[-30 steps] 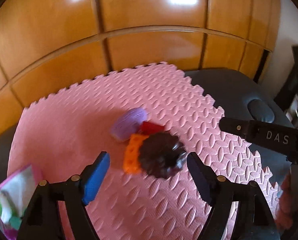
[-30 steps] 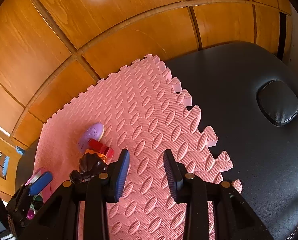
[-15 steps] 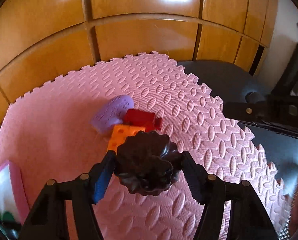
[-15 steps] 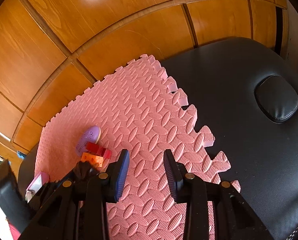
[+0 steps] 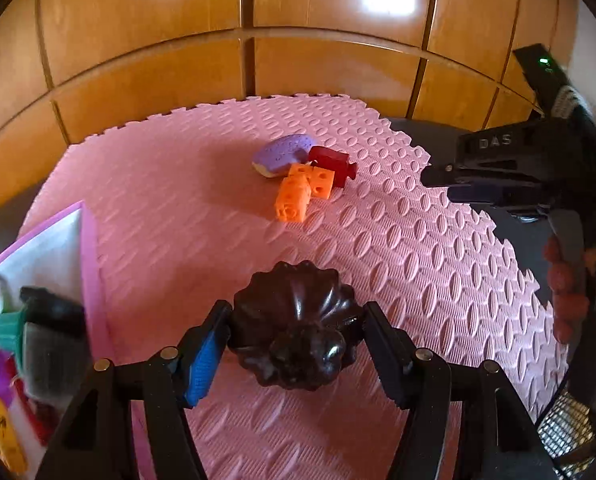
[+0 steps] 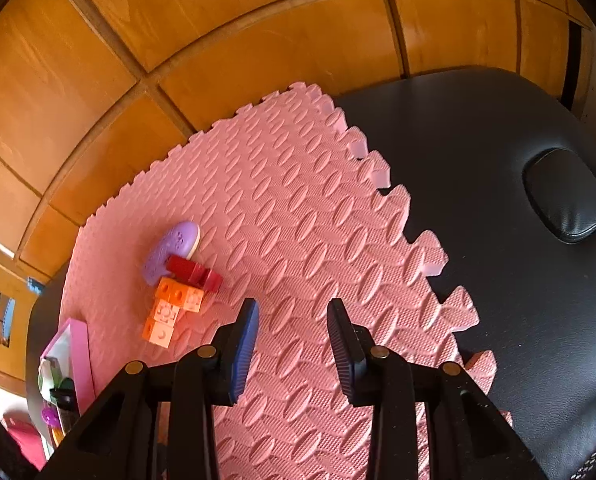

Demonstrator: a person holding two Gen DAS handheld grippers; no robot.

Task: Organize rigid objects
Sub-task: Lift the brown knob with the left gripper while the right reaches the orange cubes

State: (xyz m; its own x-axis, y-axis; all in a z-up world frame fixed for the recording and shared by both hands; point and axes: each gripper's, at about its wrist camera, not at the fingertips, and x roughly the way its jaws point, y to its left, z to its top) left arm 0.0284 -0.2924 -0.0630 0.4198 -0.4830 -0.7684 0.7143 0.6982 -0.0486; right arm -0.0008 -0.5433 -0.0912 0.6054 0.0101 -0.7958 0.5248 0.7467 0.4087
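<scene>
**Between the left jaws: a dark brown cake toy**

Between the two fingers of the left gripper (image 5: 295, 350) sits a dark brown fluted cake toy (image 5: 293, 324). Both fingers press on its sides, so it is held tight above the pink foam mat (image 5: 398, 240).

Far ahead of those jaws lie three toys in a bunch. An orange block piece (image 5: 300, 194) is the nearest one. A red block (image 5: 332, 160) touches it behind, and a purple donut toy (image 5: 283, 154) sits to the left of the red one.

Left of the jaws is a pink box (image 5: 87, 248) with small toys inside.

The right gripper (image 6: 291, 346) has its jaws partly apart with nothing in them. Pink mat shows in the gap. The orange block piece (image 6: 169, 306) lies ahead and to the left of them. To the right is a black padded table (image 6: 518, 280).
</scene>
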